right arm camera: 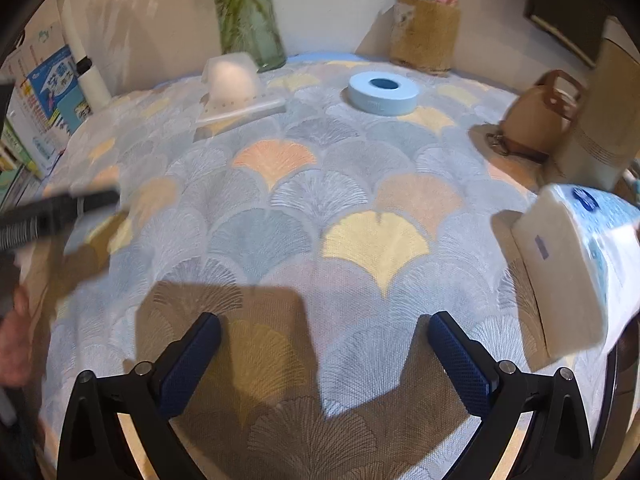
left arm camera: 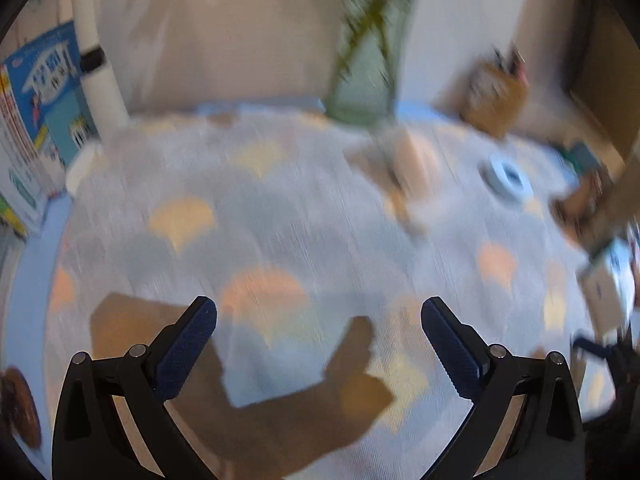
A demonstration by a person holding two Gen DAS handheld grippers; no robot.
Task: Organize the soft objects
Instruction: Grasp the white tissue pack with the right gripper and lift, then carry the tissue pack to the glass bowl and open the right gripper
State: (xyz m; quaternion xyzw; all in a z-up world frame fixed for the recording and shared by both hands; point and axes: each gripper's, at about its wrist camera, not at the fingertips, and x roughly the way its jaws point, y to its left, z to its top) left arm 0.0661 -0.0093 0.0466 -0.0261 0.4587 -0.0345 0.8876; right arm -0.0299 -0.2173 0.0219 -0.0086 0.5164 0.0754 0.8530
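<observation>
Though blurred — fan-patterned woven tablecloth.

Home desk: patterned tablecloth, pen holder, books, vase.

Our left gripper has two black angular arms, each ending in a dark blue pad with a fine cross-hatched texture. We see round silver pins at the linkage joints, two per side, at 7 and 5 o'clock. Our right gripper is built alike: black struts with triangular cut-outs, blue textured fingers, silver pins. At 9 o'clock in the right view a hand shows, blurred.
</observation>
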